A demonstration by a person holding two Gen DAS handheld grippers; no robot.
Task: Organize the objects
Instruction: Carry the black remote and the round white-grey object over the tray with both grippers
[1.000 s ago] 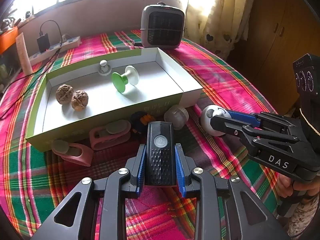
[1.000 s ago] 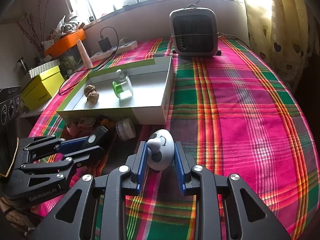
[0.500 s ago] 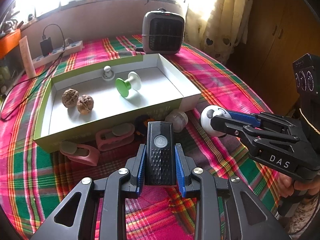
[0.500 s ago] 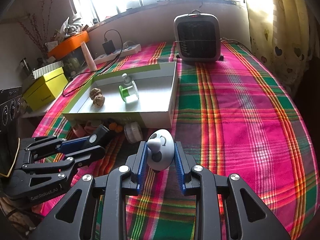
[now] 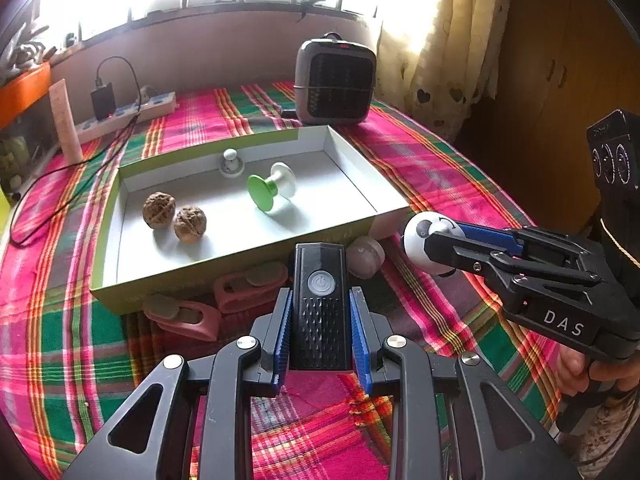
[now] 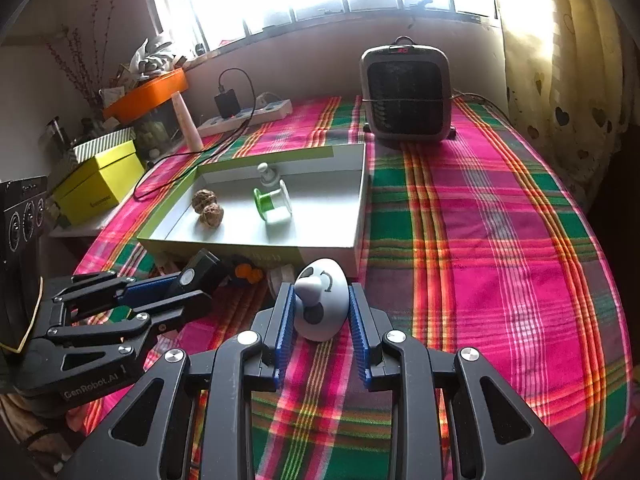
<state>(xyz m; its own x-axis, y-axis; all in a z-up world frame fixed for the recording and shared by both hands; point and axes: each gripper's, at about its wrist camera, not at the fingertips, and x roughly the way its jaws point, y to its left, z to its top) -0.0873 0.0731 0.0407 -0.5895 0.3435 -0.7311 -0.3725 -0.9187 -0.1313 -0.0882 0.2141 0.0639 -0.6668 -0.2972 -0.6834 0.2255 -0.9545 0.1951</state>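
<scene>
Left wrist view: the left gripper (image 5: 320,316) pinches a black ribbed rectangular device with a round power button (image 5: 320,304), hovering just before the shallow white cardboard box with green rim (image 5: 256,252). The right gripper (image 6: 320,316) pinches a white egg-shaped plastic gadget (image 6: 320,300) beside it. To place well, I'd carry each over the near wall, lower it onto bare floor clear of the two brown walnuts (image 5: 174,216), then release.

An open box (image 5: 352,208) is sitting on a table (image 6: 500,240), holding two walnuts (image 5: 174,216) left of a spool (image 5: 272,184), a knob (image 5: 232,162) standing behind. A heater (image 5: 334,80) is standing behind the box, a power strip (image 5: 128,114) lying far left. Two clips (image 5: 216,300) and a round piece (image 5: 366,256) are lying in front.
</scene>
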